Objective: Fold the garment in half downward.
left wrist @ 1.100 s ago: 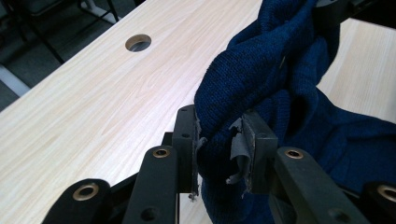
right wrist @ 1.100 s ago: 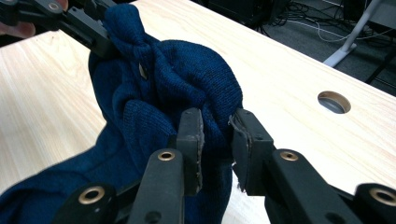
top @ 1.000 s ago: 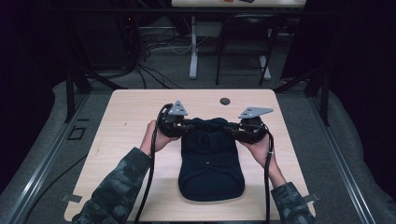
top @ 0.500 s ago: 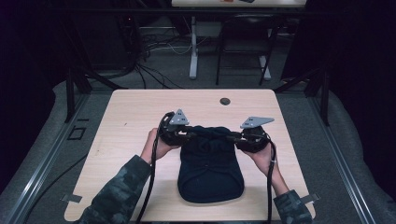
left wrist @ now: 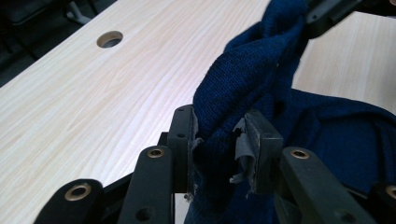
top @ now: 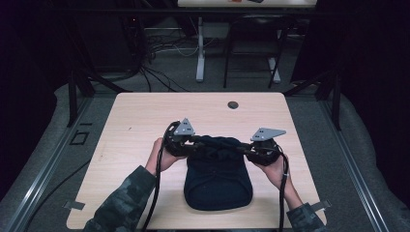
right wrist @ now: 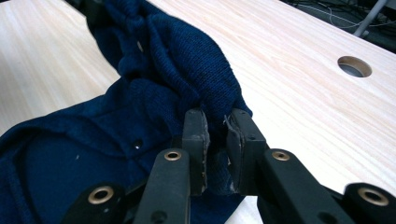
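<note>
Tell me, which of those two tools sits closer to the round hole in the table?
The left tool. The hole lies beyond the navy garment, slightly to its left side, while the right tool grips the cloth farther off.

Your two grippers sit close over the near half of the table (top: 140, 121), with the dark blue knit garment (top: 217, 179) bunched between them, blocking any straight pass across. The far half lies open to you, broken only by the round cable hole (top: 233, 105).
</note>
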### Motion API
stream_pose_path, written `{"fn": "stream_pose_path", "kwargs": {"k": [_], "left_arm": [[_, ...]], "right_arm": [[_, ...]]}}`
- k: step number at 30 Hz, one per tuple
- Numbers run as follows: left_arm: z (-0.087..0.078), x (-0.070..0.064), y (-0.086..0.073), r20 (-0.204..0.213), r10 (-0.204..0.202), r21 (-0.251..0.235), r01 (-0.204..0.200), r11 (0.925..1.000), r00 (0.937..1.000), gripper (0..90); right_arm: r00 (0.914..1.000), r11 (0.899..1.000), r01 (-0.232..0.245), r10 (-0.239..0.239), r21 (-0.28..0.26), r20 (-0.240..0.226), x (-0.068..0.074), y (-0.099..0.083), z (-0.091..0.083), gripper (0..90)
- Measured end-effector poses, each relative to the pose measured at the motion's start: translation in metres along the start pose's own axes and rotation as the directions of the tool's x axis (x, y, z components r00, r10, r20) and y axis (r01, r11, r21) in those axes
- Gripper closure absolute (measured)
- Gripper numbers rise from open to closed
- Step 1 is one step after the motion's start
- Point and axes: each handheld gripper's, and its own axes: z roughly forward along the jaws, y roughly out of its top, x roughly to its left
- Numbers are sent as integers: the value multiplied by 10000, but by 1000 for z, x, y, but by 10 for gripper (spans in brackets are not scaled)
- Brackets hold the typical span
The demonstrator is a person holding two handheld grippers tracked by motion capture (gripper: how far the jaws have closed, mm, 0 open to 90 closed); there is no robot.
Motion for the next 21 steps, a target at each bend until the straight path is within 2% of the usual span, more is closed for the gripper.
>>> {"fn": "stream_pose_path", "kwargs": {"k": [7,11,21], "left_arm": [[-1,-8,-6,23,208,108,-208,9997,9998,679],[-3,-13,-9,-201,399,46,-398,9992,9990,680],[-6,-20,-16,88,448,79,-449,9990,9990,678]], "right_arm": [[9999,9999,118,-118,94,-73,10,-10,-4,781],[9996,9996,254,-253,105,-91,17,-14,-6,784],[9993,9994,287,-282,204,-241,27,-22,-12,789]]}}
